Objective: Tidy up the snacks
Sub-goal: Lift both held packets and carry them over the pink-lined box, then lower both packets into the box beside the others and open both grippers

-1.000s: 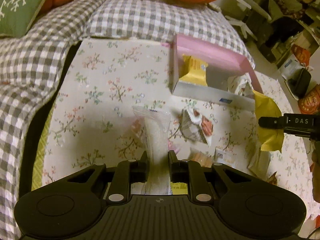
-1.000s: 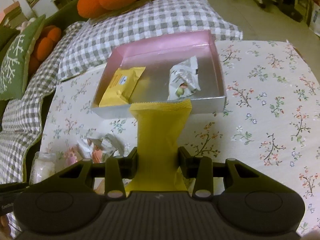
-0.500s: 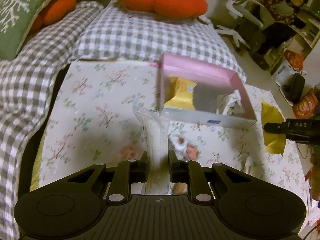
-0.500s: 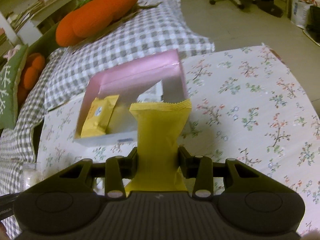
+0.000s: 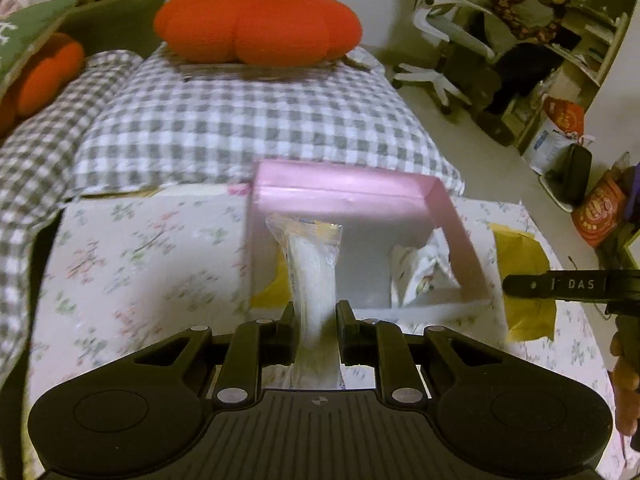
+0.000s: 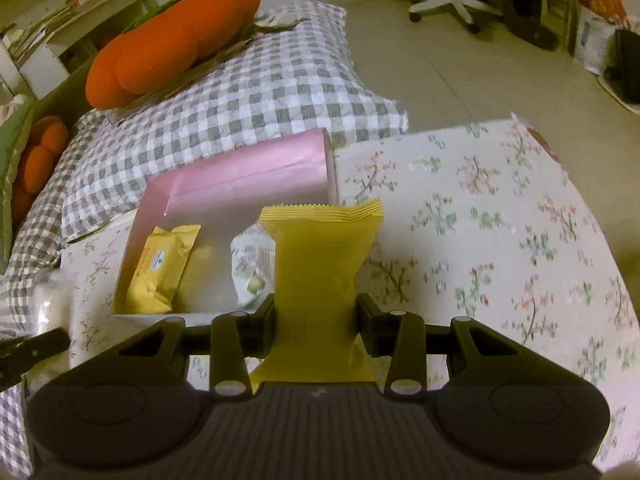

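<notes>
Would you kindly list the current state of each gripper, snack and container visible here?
left gripper: shut on the clear packet
right gripper: shut on the yellow packet
pink box: open, resting on the floral cloth
small yellow pack: lying inside the box
white wrapper: lying inside the box

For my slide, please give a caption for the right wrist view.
Right gripper holds a yellow snack packet beside the pink box.

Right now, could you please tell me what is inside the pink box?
The pink box holds a small yellow packet at its left and a white printed wrapper mid-box. The held yellow snack pack covers its right part.
</notes>
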{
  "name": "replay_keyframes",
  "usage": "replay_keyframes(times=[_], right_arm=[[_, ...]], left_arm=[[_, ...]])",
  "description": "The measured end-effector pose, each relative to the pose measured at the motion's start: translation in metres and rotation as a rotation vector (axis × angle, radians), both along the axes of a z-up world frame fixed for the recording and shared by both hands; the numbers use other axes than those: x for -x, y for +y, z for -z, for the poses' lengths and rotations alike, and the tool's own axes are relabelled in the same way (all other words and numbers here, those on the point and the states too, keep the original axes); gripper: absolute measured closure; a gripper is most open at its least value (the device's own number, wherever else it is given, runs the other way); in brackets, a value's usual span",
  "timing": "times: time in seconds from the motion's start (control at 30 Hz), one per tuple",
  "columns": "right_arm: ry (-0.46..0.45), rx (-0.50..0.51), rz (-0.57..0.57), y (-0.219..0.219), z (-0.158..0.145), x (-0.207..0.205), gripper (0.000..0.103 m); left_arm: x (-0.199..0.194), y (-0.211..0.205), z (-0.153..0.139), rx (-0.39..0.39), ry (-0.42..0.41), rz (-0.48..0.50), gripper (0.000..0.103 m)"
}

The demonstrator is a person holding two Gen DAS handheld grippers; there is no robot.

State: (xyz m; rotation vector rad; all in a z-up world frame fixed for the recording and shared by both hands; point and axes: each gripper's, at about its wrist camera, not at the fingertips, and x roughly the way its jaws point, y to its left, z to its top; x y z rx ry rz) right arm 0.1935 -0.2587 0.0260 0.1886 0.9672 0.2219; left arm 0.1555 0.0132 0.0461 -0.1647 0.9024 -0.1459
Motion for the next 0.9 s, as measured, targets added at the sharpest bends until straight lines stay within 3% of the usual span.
replay_keyframes(times=[0.27,0.37,0.47,0.73,0.9], right_arm=[[-0.023,-0.039,-0.057,0.021,-0.006,-0.025,0.066],[-0.011,-0.126,-0.060,0.029,-0.004,-0.035,0.066],[0.024,-0.278,-0.065,0.035,0.003,-0.043,0.065],[0.079,-0.489,-0.038,0.046,0.026,-0.056,0.065],[0.065,-0.475,-0.049,0.054,0.035,-0.058,0.065]], left_arm=[[-0.043,-0.009,0.016,0.094,-0.036,-0.010,0.086],[-0.055,-0.008,0.026,0.168,-0.042,-0.028,0.086],[-0.061,-0.011,0.035,0.229,-0.050,-0.023,0.086],[-0.075,0.003,0.053,0.298,-0.060,-0.037,0.086],[-0.083,-0.002,0.065,0.272,-0.049,-0.036,0.086]])
